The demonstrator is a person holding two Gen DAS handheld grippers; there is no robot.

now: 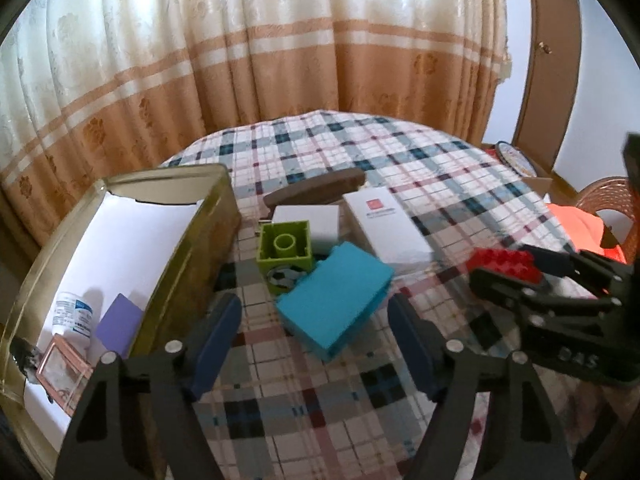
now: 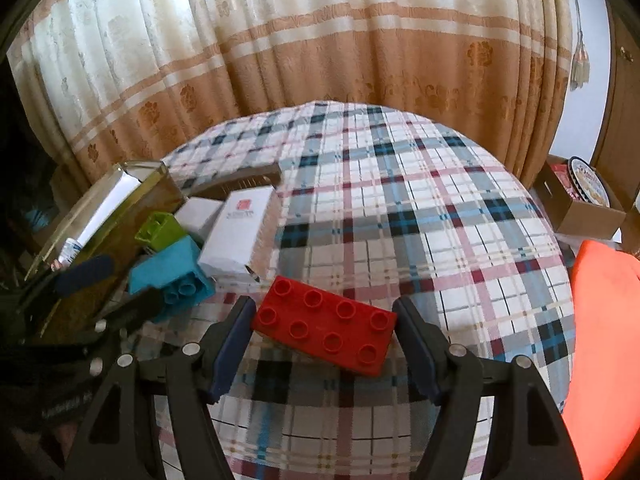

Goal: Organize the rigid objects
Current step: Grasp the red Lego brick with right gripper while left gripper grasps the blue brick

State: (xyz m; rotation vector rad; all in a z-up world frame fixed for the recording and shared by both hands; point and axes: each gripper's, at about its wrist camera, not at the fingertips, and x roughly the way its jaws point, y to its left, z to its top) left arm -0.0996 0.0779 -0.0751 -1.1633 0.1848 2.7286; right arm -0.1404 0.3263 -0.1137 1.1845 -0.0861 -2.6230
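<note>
The right tool [image 2: 324,344], spread wide, straddles the red brick [image 2: 326,326], which looks light, stiff and smooth-sided, best pinched across its short ends.

The black body of the right gripper [image 1: 500,276], at the right edge of the left wrist view, carries raised letters that read roughly "DAS". The tall white cardboard box [image 1: 386,228] shows a red square logo above print too small to read. The label on the small white bottle [image 1: 72,314] in the tin is illegible.
</note>
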